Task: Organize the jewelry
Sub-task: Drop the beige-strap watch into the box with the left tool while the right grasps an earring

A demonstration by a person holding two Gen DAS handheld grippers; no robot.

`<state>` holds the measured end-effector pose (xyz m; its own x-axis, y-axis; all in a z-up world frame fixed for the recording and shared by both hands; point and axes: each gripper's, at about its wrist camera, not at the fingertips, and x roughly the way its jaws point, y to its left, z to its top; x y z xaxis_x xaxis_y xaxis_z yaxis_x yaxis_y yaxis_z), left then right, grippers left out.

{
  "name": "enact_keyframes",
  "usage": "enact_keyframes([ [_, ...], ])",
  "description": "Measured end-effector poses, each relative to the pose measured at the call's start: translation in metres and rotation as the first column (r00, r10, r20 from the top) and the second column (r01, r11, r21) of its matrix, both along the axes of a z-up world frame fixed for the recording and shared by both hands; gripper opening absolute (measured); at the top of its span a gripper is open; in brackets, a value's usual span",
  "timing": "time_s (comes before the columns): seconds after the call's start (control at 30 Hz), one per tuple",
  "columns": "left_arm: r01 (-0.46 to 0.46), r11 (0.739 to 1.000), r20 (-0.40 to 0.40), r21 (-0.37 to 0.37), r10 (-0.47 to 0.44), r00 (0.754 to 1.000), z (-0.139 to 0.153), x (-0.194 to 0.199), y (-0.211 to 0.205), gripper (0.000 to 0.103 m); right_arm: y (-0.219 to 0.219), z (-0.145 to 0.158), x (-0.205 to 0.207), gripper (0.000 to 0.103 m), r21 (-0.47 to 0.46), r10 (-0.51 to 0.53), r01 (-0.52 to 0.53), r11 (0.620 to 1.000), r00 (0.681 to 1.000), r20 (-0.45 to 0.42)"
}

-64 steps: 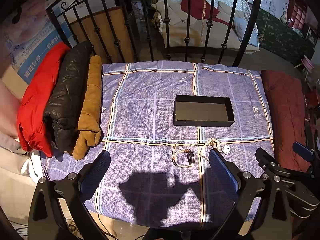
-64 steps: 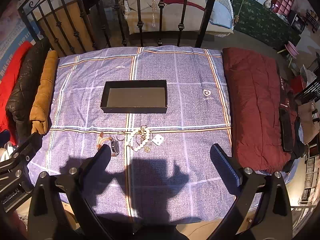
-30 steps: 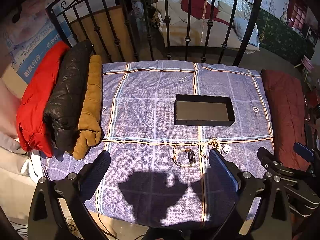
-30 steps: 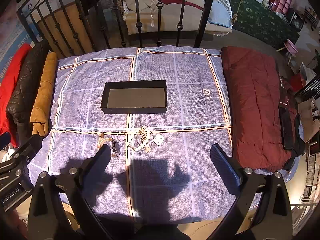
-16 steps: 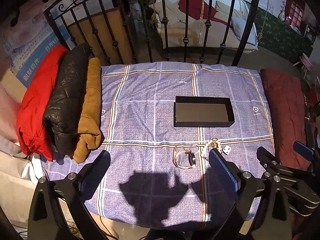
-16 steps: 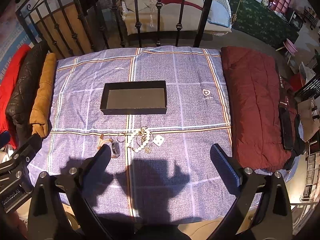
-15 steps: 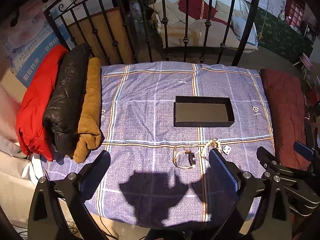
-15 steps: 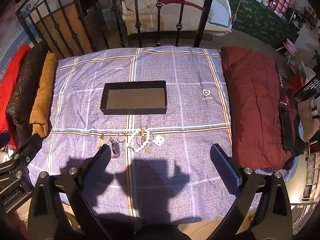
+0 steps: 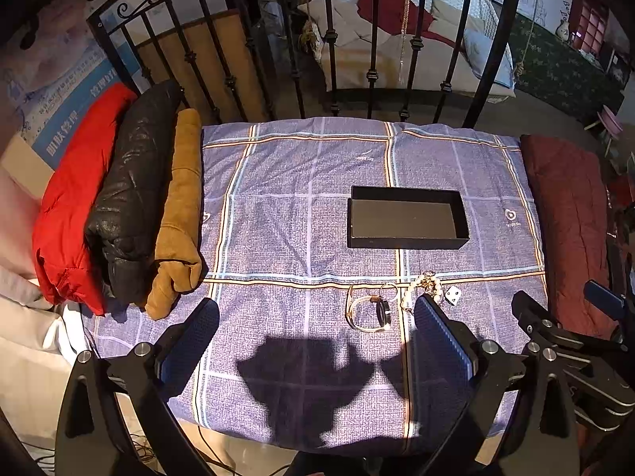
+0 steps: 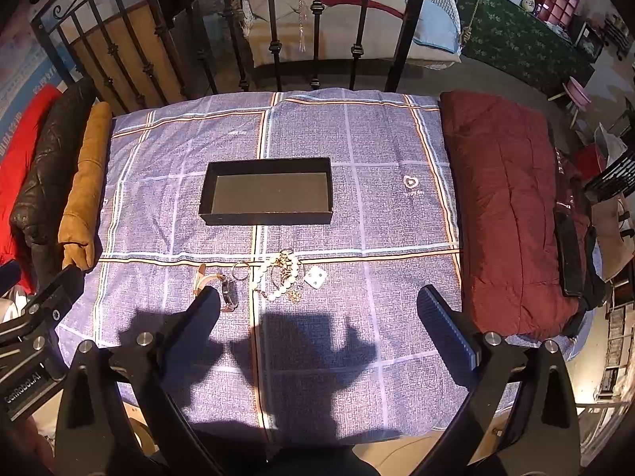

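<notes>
left tool: fingers apart, holding nothing | right tool: fingers apart, holding nothing | jewelry pile: just before black box

Open bedspread lay between my grippers and the black box, barred only by the jewelry cluster near my fingertips. Folded jackets walled the left edge, a maroon quilt the right, and an iron railing closed off the far side.
</notes>
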<state>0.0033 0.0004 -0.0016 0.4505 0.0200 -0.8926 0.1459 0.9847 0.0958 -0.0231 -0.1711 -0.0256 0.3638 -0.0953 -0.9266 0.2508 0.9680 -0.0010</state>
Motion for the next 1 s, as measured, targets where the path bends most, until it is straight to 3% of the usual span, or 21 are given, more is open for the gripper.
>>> enact_keyframes([
  [0.47,-0.014,1.0,-0.002,0.021,0.014,1.0,-0.02,0.006,0.009,0.097,-0.008,-0.014,0.003,0.098,0.012,-0.008,0.008,1.0,1.0,0.015],
  [0.57,-0.007,0.999,0.011,0.034,0.006,1.0,-0.044,0.01,0.014,0.097,-0.012,-0.042,0.007,0.098,-0.018,0.011,-0.011,1.0,1.0,-0.009],
  [0.77,0.0,1.0,-0.047,0.029,0.002,0.999,-0.116,0.026,0.014,0.097,-0.019,-0.125,0.017,0.097,0.004,0.012,-0.011,1.0,0.998,-0.068],
  [1.0,0.012,0.999,-0.1,-0.03,-0.015,0.995,-0.187,0.043,0.008,0.097,-0.019,-0.184,0.038,0.079,0.024,-0.002,0.004,1.0,0.998,-0.059],
])
